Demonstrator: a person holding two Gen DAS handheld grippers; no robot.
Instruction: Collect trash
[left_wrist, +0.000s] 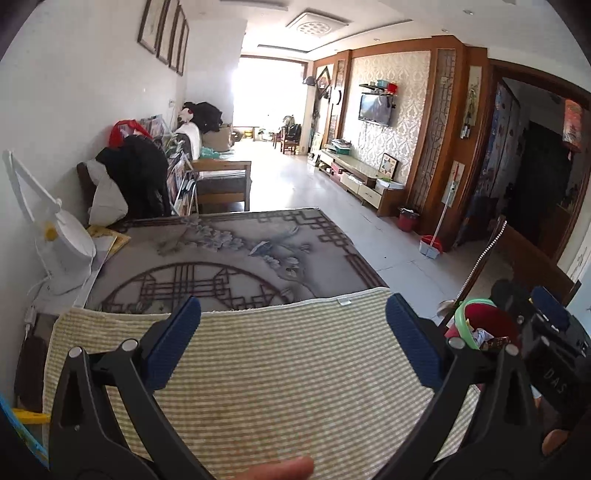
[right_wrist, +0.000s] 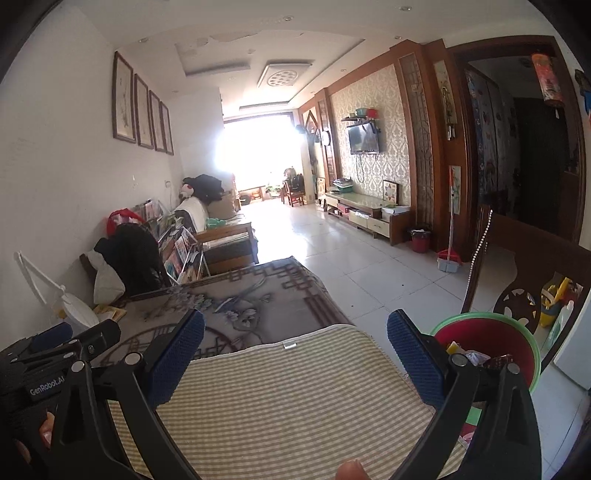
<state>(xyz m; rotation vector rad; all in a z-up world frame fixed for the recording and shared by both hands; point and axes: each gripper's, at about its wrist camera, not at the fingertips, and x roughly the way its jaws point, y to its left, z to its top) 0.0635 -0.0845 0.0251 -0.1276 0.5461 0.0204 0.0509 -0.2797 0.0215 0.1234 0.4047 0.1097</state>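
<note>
Left wrist: woven striped mat (left_wrist: 258, 369); round red bin (left_wrist: 487, 325).

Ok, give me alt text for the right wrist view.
The open right gripper hangs empty over a striped mat on a table. A red bin with a green rim, holding wrappers, stands at its right, and the left gripper shows at the left edge. A long living room lies beyond.

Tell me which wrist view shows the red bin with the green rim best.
The right wrist view: the red bin shows most of its green rim and the trash inside. In the left wrist view the bin is smaller, partly hidden behind the gripper fingers.
</note>
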